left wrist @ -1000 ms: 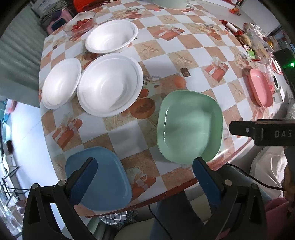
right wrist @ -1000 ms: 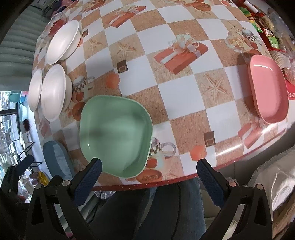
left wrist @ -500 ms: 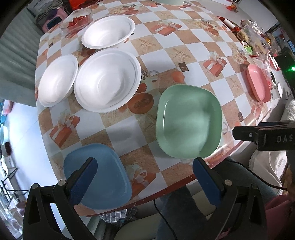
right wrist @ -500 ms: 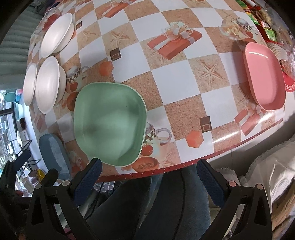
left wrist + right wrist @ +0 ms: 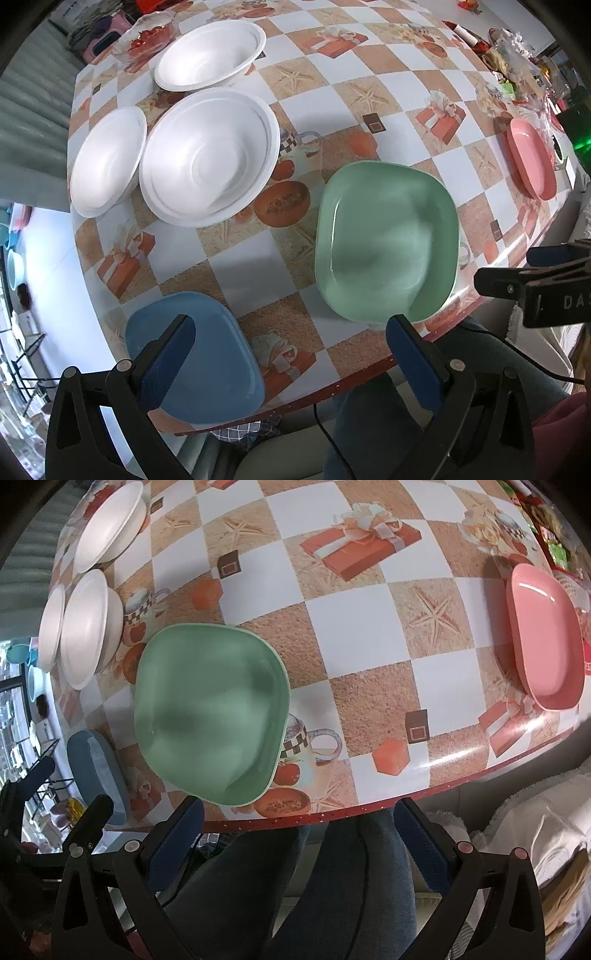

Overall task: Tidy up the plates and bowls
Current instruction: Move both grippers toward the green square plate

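A green plate [image 5: 386, 240] lies near the table's front edge; it also shows in the right wrist view [image 5: 210, 712]. A blue plate [image 5: 207, 358] lies at the front left corner, also in the right wrist view [image 5: 98, 771]. A pink plate [image 5: 530, 158] lies at the right, also in the right wrist view [image 5: 545, 635]. Three white bowls [image 5: 208, 155] stand at the back left. My left gripper [image 5: 291, 358] is open and empty above the front edge, its left finger over the blue plate. My right gripper [image 5: 295, 838] is open and empty, off the table's front edge.
The table [image 5: 369, 99] has a checked gift-print cloth. A glass dish of red food [image 5: 147, 35] stands at the far left corner. Packets and clutter [image 5: 517, 55] crowd the far right. The person's legs [image 5: 314, 886] are below the front edge.
Both grippers have drawn back and up a little from the table; more of the table's edge and the person's legs show. Nothing on the table has moved.
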### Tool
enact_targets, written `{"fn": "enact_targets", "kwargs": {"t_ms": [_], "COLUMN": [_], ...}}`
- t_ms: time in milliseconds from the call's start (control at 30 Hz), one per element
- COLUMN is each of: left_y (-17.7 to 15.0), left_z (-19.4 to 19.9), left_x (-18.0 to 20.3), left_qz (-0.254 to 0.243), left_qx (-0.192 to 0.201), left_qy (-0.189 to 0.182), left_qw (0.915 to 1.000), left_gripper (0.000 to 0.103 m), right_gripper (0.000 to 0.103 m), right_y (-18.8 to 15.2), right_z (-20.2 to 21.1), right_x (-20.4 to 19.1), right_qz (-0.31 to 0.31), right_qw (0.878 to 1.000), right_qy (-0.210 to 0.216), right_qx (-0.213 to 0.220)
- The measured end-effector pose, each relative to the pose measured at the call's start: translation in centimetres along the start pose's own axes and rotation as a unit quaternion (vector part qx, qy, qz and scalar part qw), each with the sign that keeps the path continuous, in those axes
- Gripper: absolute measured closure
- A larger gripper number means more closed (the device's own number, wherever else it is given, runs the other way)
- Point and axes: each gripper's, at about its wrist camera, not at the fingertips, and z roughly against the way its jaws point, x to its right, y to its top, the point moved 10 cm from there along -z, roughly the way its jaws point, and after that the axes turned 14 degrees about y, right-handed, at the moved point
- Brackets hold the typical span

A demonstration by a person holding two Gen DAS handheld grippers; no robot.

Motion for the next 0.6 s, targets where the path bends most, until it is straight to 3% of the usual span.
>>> {"fn": "enact_targets", "kwargs": {"t_ms": [600], "left_y": [0.94], "left_z": [-0.79], "left_x": [0.15], "left_qz": [0.006], "left_qx": [0.0], "left_qy": [0.002], "left_qw": [1.0], "left_gripper": [0.0], "right_gripper": [0.0], "right_y": [0.15], "right_z": [-0.35], "right_x": [0.34], "right_qz": [-0.001], "right_qw": [1.0], "right_qy": [-0.008], "right_qx": [-0.011]}}
